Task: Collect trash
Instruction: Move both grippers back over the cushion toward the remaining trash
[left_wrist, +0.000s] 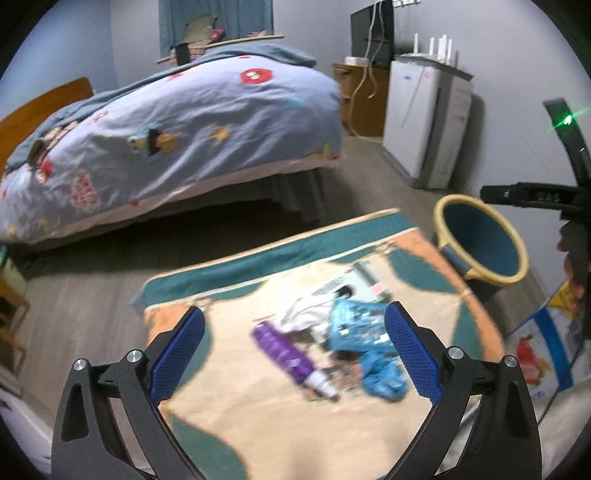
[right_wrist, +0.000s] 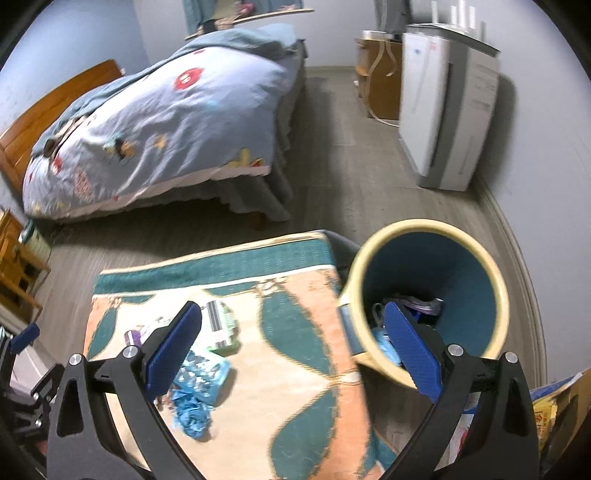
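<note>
Trash lies on a cloth-covered table (left_wrist: 236, 417): a purple bottle (left_wrist: 284, 354), a crumpled blue wrapper (left_wrist: 365, 339) and white paper (left_wrist: 314, 310). My left gripper (left_wrist: 295, 350) is open and empty, hovering over this pile. A blue bin with a cream rim (right_wrist: 428, 295) stands beside the table and holds some trash; it also shows in the left wrist view (left_wrist: 480, 240). My right gripper (right_wrist: 291, 347) is open and empty, between the table's right edge and the bin. The blue wrapper (right_wrist: 199, 384) and a printed packet (right_wrist: 221, 325) show at its left.
A bed with a patterned blue quilt (left_wrist: 177, 136) stands beyond the table. A white appliance (left_wrist: 428, 118) and a wooden cabinet (left_wrist: 362, 99) stand along the right wall. Colourful bags (left_wrist: 546, 343) lie on the floor at the right. Wooden furniture (right_wrist: 18, 273) is at the left.
</note>
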